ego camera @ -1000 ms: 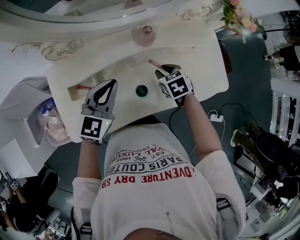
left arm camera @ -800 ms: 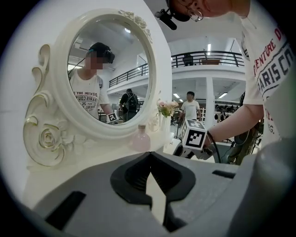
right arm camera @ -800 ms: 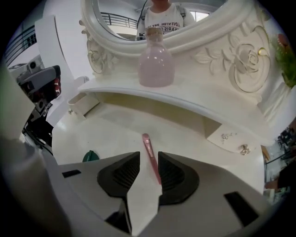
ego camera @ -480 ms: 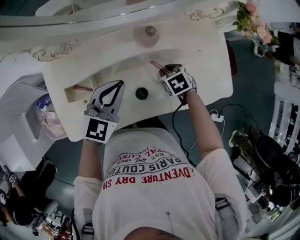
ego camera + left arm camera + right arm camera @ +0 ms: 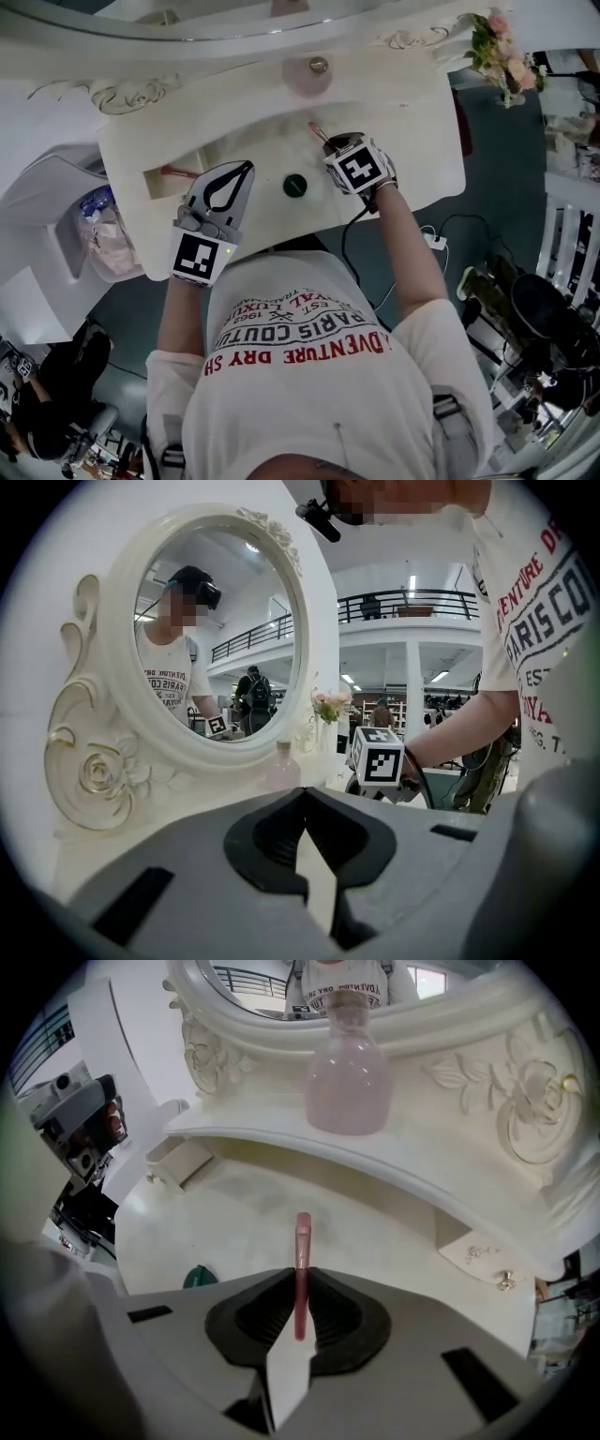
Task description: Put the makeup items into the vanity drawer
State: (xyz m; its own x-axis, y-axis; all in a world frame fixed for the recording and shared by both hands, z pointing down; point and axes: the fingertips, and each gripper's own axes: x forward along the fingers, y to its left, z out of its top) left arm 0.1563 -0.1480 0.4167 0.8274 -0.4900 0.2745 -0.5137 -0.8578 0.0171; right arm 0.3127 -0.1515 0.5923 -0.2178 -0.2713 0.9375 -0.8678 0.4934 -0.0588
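A slim pink makeup stick [image 5: 302,1241] lies on the cream vanity top [image 5: 403,122]. My right gripper [image 5: 300,1277] points steeply down over it. Its jaws have just been closing and now pinch the stick's near end. In the head view the stick [image 5: 317,131] pokes out beyond the right gripper [image 5: 332,144]. My left gripper [image 5: 246,169] hovers at the table's front left, shut and empty, with its tips [image 5: 302,794] meeting. An open drawer [image 5: 150,183] at the far left holds a small red item [image 5: 176,172]. A dark green round item [image 5: 295,185] sits between the grippers.
A pink glass bottle [image 5: 348,1072] stands on the raised shelf under the oval mirror [image 5: 220,630]. Flowers [image 5: 502,47] stand at the table's right end. A small drawer knob [image 5: 506,1282] shows at the right. A white chair [image 5: 56,234] is left of the vanity.
My right gripper has sunk slightly onto the pink stick. The left gripper stays in about the same place beside the green item.
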